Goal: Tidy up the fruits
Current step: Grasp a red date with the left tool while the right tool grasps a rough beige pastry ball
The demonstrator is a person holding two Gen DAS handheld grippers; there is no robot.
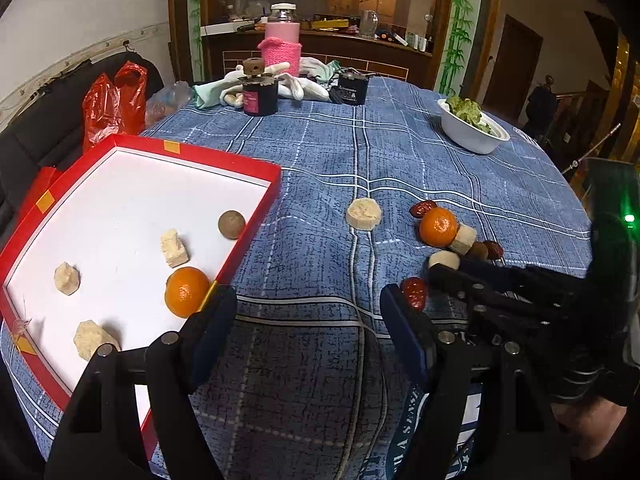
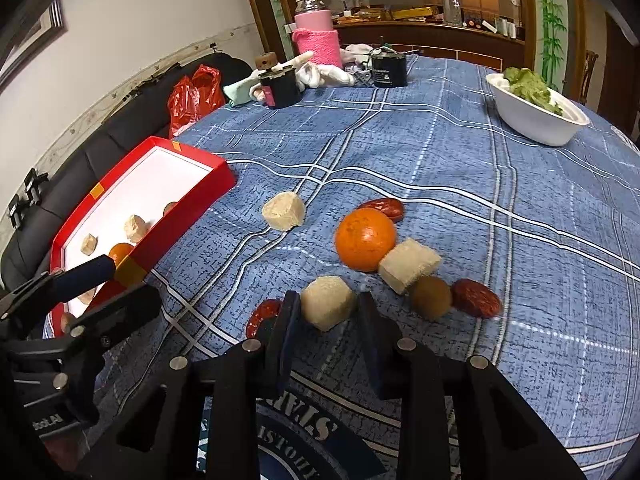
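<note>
A red tray (image 1: 256,168) with a white floor holds an orange (image 1: 186,291), a brown round fruit (image 1: 231,224) and several pale banana chunks (image 1: 174,248). On the blue cloth lie a banana chunk (image 1: 363,214), an orange (image 1: 438,226), red dates (image 1: 423,208) and more chunks. My left gripper (image 1: 308,308) is open and empty, beside the tray's near corner. My right gripper (image 2: 328,310) has its jaws around a banana chunk (image 2: 327,302), which rests on the cloth. Beside it lie an orange (image 2: 365,238), another chunk (image 2: 408,265), a brown fruit (image 2: 431,297) and dates (image 2: 476,298).
A white bowl of greens (image 2: 532,118) stands at the far right. A pink bottle (image 2: 316,34), two black jars (image 2: 280,88), white gloves and a red bag (image 2: 192,98) crowd the table's far side. The tray also shows in the right wrist view (image 2: 188,200).
</note>
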